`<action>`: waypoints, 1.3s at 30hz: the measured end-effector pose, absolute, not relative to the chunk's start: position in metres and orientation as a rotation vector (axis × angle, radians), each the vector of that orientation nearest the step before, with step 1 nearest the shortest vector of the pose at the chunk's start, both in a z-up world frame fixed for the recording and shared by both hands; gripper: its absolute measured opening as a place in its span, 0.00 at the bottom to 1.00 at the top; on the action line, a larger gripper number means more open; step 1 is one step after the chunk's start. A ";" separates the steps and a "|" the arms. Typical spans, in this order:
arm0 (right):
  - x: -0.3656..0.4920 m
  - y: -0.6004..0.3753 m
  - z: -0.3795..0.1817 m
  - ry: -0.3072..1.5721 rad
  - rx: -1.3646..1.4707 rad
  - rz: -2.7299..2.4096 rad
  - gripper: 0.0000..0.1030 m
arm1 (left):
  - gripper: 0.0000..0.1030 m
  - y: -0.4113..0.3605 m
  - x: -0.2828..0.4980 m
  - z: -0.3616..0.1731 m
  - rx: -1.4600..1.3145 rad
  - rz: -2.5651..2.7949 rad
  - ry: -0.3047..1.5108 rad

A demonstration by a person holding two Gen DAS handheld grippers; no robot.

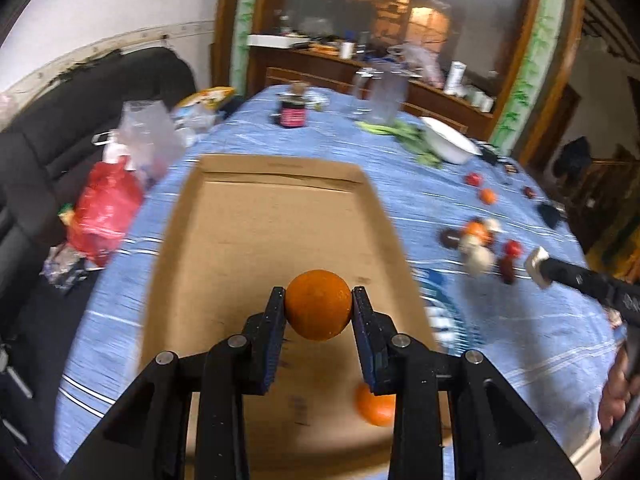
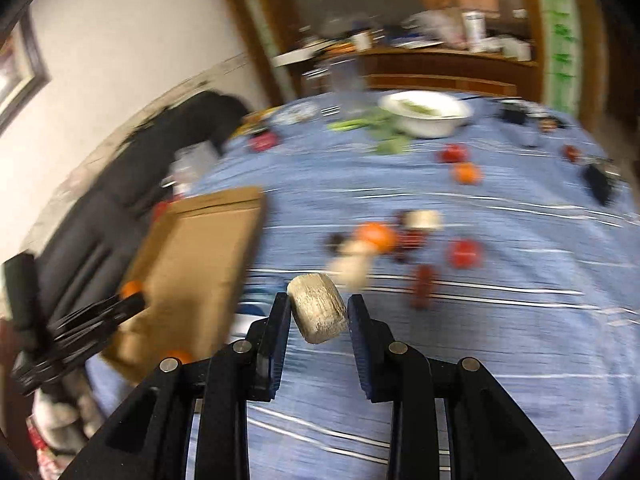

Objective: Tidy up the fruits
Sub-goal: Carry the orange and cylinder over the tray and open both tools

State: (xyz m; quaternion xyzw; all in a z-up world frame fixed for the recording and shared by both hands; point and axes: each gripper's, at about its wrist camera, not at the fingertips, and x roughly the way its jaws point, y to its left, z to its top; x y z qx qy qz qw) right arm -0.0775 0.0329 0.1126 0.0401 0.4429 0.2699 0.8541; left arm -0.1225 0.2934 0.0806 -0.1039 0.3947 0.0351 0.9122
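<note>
Fruits go in by kind: your left gripper (image 1: 319, 304) clamps an orange (image 1: 318, 305) above the cardboard tray (image 1: 256, 224), where another orange (image 1: 374, 407) lies. Your right gripper (image 2: 319, 312) carries a pale chunk (image 2: 318, 307) over the tabletop (image 2: 500, 352); fingers loosely around it, contact unclear.

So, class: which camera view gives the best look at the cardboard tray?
The left wrist view: the cardboard tray fills the middle, its floor and far wall visible, beneath the left gripper holding an orange. The right wrist view shows it blurred, at the left.

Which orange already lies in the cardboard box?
The orange low in the cardboard box, partly behind the left gripper. Another orange is clamped in that gripper; the rest lie on the blue tablecloth.
</note>
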 end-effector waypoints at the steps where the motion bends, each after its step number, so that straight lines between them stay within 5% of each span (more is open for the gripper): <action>1: -0.077 0.053 0.109 0.943 0.071 0.597 0.31 | 0.31 0.302 -0.119 0.079 -0.212 0.088 0.824; 10: -0.070 0.172 0.068 1.022 -0.049 0.716 0.32 | 0.31 0.343 -0.090 0.053 -0.212 0.152 0.941; 24: -0.068 0.198 0.046 1.028 -0.135 0.711 0.30 | 0.31 0.343 -0.083 0.033 -0.208 0.154 1.018; 28: -0.073 0.193 0.057 1.022 -0.104 0.726 0.30 | 0.49 0.339 -0.087 0.034 -0.206 0.137 1.023; 39: -0.088 0.147 0.075 0.935 -0.136 0.552 0.34 | 0.60 0.349 -0.130 0.064 -0.391 0.111 0.884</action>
